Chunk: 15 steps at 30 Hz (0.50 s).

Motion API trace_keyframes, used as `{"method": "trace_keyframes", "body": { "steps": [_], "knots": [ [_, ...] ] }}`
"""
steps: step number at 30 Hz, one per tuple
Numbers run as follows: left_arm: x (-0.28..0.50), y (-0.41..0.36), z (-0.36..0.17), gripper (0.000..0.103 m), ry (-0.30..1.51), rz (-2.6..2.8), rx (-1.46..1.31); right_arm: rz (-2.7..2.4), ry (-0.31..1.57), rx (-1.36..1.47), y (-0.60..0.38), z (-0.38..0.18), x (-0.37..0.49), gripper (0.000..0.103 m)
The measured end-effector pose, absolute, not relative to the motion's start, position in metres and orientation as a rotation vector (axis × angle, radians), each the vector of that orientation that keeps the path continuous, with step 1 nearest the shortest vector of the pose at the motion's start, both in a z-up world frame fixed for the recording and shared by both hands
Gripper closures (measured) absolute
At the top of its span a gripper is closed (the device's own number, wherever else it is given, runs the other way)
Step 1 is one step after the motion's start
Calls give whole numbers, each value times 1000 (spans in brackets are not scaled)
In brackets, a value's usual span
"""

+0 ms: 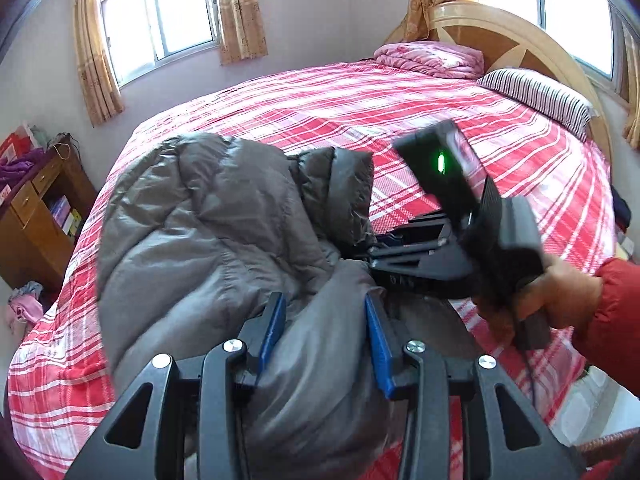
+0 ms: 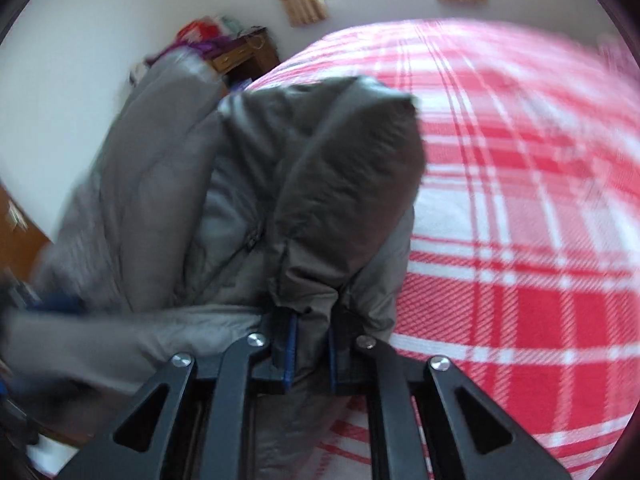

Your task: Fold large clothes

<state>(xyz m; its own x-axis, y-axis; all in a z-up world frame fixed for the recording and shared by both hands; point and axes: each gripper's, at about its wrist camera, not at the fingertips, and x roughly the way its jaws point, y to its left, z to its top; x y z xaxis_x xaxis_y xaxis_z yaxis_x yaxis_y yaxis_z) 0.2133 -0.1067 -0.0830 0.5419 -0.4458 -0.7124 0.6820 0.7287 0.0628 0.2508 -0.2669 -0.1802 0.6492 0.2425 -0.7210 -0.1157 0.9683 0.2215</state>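
A grey puffy jacket point(image 1: 192, 224) lies bunched on the near left part of the bed with the red plaid sheet point(image 1: 360, 100). My left gripper point(image 1: 326, 324) has a thick fold of the jacket filling the gap between its blue pads point(image 1: 276, 320), and the pads press on it. My right gripper point(image 1: 360, 250) comes in from the right, held by a hand in a red sleeve point(image 1: 612, 308), its tips buried in the jacket. In the right wrist view the right gripper point(image 2: 312, 340) is shut on a dark grey fold of the jacket point(image 2: 348, 184), which rises in front of the camera.
A folded pink quilt point(image 1: 432, 58) and a striped pillow point(image 1: 536, 96) lie by the wooden headboard point(image 1: 500, 36). A wooden cabinet point(image 1: 36, 216) stands left of the bed. The far half of the sheet is bare.
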Motion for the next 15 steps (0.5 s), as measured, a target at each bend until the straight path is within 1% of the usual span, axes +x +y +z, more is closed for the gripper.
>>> {"method": "trace_keyframes", "body": {
  "steps": [3, 7, 9, 11, 13, 15],
  "knots": [
    [212, -83, -62, 62, 723, -725, 307, 155, 817, 25, -252, -180, 245, 92],
    [218, -41, -26, 61, 686, -780, 164, 126, 804, -13, -244, -180, 243, 92],
    [229, -20, -12, 54, 650, -774, 68, 124, 803, -5, -238, -180, 241, 92],
    [248, 2, -5, 29, 611, -719, -30, 127, 803, 1, -238, -180, 242, 92],
    [280, 22, -11, 27, 597, -565, -69, 131, 803, 7, -239, -181, 240, 92],
    [315, 37, -31, 27, 643, -404, -89, 134, 804, 13, -241, -180, 238, 92]
  ]
}}
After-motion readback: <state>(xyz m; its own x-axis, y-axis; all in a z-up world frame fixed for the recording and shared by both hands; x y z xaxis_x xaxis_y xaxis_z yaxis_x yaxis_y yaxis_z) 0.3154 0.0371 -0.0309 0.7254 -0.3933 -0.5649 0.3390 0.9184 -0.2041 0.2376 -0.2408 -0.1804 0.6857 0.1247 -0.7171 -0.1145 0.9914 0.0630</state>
